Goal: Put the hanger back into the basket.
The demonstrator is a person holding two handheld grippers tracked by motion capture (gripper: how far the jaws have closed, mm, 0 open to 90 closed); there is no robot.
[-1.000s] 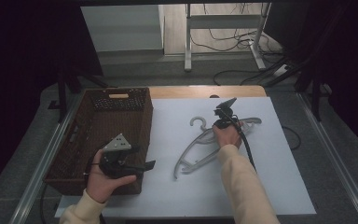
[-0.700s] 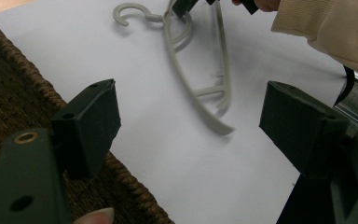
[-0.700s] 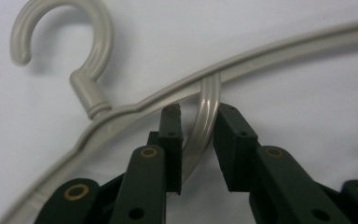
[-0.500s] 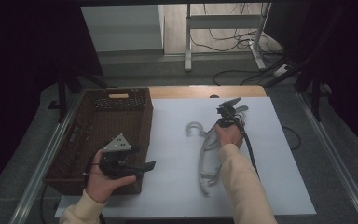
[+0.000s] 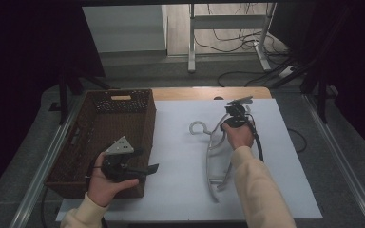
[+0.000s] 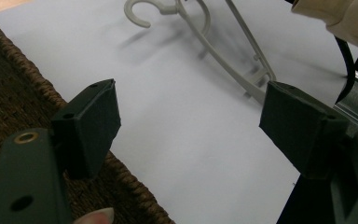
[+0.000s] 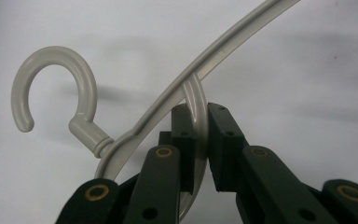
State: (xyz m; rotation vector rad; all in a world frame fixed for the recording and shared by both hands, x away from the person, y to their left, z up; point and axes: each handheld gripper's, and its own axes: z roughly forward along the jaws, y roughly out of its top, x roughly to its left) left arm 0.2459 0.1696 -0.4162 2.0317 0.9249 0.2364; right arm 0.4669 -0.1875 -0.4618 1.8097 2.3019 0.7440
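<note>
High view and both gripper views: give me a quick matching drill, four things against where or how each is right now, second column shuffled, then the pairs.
Things:
1. hanger
2. wicker basket
3. left gripper
4. right gripper

States:
A. jaws wide apart, nothing between them, at the basket's near right corner
B. on the left part of the white sheet, nothing visible in it
C. jaws shut on a thin bar next to the hook
D. pale grey, on the white sheet, hook pointing away from the person

Pairs: 1-D, 2-B, 3-A, 4-C
</note>
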